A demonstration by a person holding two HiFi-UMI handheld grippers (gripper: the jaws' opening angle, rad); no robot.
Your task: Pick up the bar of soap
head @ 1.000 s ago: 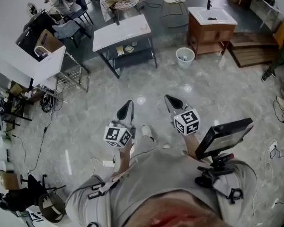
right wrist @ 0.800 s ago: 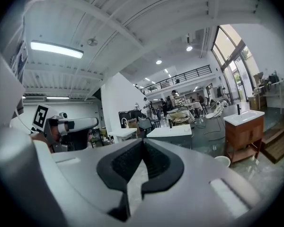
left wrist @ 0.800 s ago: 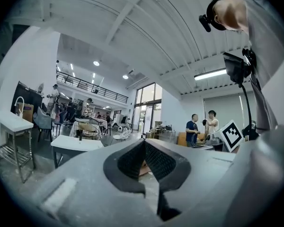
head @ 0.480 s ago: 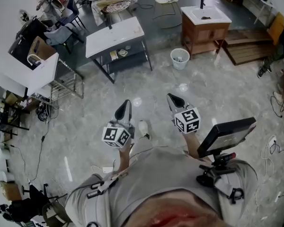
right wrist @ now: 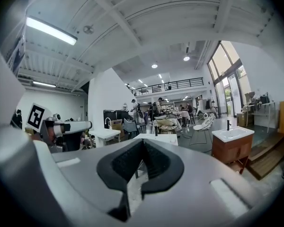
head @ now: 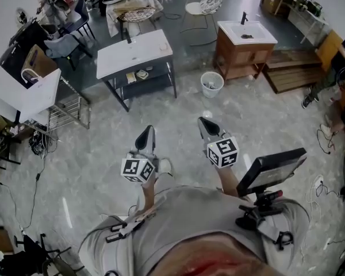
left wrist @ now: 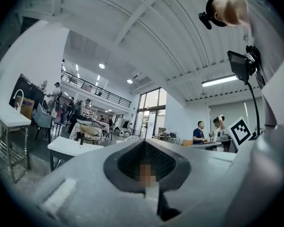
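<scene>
I cannot make out a bar of soap for certain. A small dark thing [head: 246, 37] lies in the white basin of the wooden vanity [head: 241, 56] far ahead on the right. My left gripper [head: 145, 133] and right gripper [head: 206, 124] are held side by side in front of the person's body, above the grey floor. Both point ahead, roughly level. In the left gripper view the left gripper [left wrist: 146, 148] has its jaws together with nothing between them. The right gripper [right wrist: 141, 150] is shut the same way, empty.
A white table [head: 135, 52] with small items on its lower shelf [head: 141, 75] stands ahead left. A white bin [head: 211, 84] sits beside the vanity. A wooden pallet [head: 293, 71] lies at right, a wire rack [head: 69, 111] at left. A screen [head: 270, 170] is mounted by the person's right side.
The table, bin and vanity have slid down and left in the head view and look nearer. Both grippers stay shut and side by side in front of the body.
</scene>
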